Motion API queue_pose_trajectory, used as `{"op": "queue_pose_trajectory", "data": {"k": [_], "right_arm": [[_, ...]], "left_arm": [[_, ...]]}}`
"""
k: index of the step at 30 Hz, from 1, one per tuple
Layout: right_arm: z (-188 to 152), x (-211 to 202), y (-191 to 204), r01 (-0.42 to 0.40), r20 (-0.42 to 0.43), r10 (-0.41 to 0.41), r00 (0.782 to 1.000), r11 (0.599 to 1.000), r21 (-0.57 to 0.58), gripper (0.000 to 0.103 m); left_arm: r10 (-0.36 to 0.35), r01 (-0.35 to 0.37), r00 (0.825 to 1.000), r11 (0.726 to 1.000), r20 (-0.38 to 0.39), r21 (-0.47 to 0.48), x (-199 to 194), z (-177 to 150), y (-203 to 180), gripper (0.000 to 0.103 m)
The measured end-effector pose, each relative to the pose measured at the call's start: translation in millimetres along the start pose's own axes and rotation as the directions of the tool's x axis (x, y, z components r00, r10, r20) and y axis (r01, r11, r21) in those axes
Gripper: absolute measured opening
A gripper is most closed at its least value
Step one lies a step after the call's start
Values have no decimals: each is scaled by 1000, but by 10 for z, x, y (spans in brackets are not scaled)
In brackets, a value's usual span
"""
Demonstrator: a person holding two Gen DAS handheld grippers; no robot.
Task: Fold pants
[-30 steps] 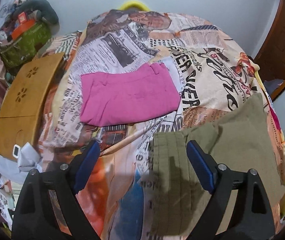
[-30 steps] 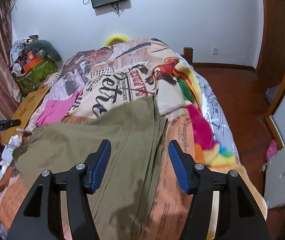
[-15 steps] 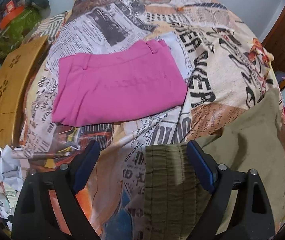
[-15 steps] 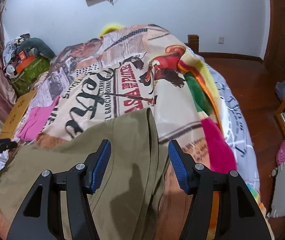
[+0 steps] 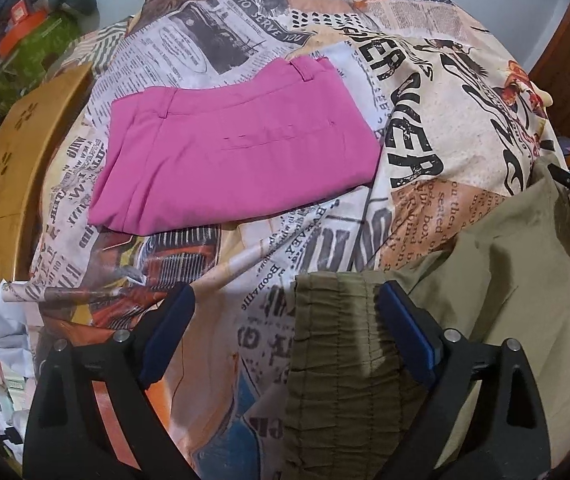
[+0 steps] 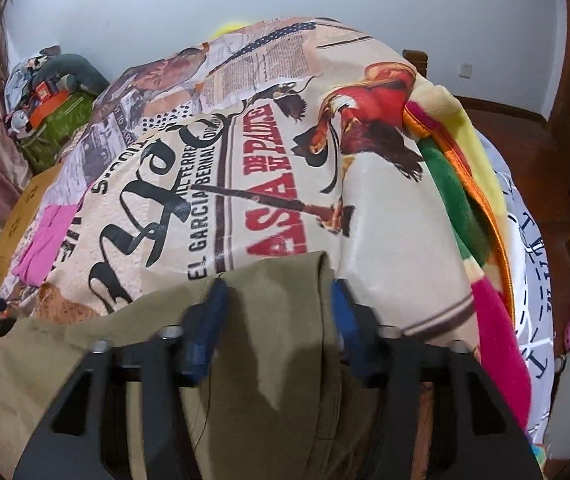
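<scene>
Left gripper open wide, blue pads well apart, poised low over the gathered elastic waistband of the olive pants; right-hand pad just at the waistband's edge, left-hand pad over bare bedspread beside the pants, nothing clamped. Right gripper likewise spread, its two blue pads straddling the far hem end of the olive pants, fabric lying between the pads but not pinched; slightly blurred in the right wrist view, so contact with the cloth cannot be told.

Olive pants laid flat along the near edge of the newspaper-print bedspread, waistband toward the left gripper, legs running off toward the right one. Farther up the bedspread from the olive pants, well apart: folded pink pants, a neat rectangle with belt loops showing. Beyond the pink pants, off the bedspread's side: wooden board with flower-shaped cutouts. Past that board, near the wall: green bag with orange and grey items heaped on top. On the far side of the olive pants, under the bedspread's edge: multicoloured fleece blanket, then wooden floor.
</scene>
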State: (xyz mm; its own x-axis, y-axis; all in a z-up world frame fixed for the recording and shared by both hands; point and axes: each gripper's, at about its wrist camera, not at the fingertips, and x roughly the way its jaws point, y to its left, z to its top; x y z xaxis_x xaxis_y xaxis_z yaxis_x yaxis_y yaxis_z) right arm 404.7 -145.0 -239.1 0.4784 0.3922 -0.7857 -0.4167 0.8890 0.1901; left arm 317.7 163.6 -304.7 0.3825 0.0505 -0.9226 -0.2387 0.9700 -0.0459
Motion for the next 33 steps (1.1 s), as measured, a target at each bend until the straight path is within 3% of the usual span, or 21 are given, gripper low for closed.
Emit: {"op": "queue_pose_trajectory", "data": {"k": [1,2,5,9,14,17,21,23,25,31,33], "right_arm": [[-13,28,8,11,-10,-11,1000,1000,0,11],[-5,39,17,16,1,-16,1000,1000,-2,8],[12,-80,59,61,91,-58,994,998,-30,6],[128,-269,-29,107,164,-108,981,994,15,5],[184,-101,-6,158,92,-157,983,987,-7,5],[225,-111,-42,172,75,-174,982,984,39,6],[287,-272,-55,184,59,-187,981,981,55,20],[303,-380,3,188,58,-189,980,982,18,33],[294,-522,96,171,66,-169,983,985,-27,58],[172,-837,557,70,67,-60,996,985,-160,81],[114,-865,723,25,53,-16,998,983,-184,83]], "left_arm": [[2,-2,1000,1000,3,2,-1,-5,-1,94],[4,-4,1000,1000,6,3,-5,-14,-3,94],[4,-4,1000,1000,17,1,-8,-41,6,94],[17,-17,999,1000,35,5,0,-94,9,94],[58,-60,996,998,62,27,-29,-124,-32,94],[95,-98,993,994,71,45,-65,-124,-35,94],[137,-141,988,989,75,46,-148,-134,47,94],[150,-153,986,988,77,36,-214,-131,99,94],[154,-156,984,987,85,29,-286,-119,122,94],[96,-103,984,994,147,35,-679,6,28,94],[65,-77,983,995,174,62,-819,60,-80,94]]}}
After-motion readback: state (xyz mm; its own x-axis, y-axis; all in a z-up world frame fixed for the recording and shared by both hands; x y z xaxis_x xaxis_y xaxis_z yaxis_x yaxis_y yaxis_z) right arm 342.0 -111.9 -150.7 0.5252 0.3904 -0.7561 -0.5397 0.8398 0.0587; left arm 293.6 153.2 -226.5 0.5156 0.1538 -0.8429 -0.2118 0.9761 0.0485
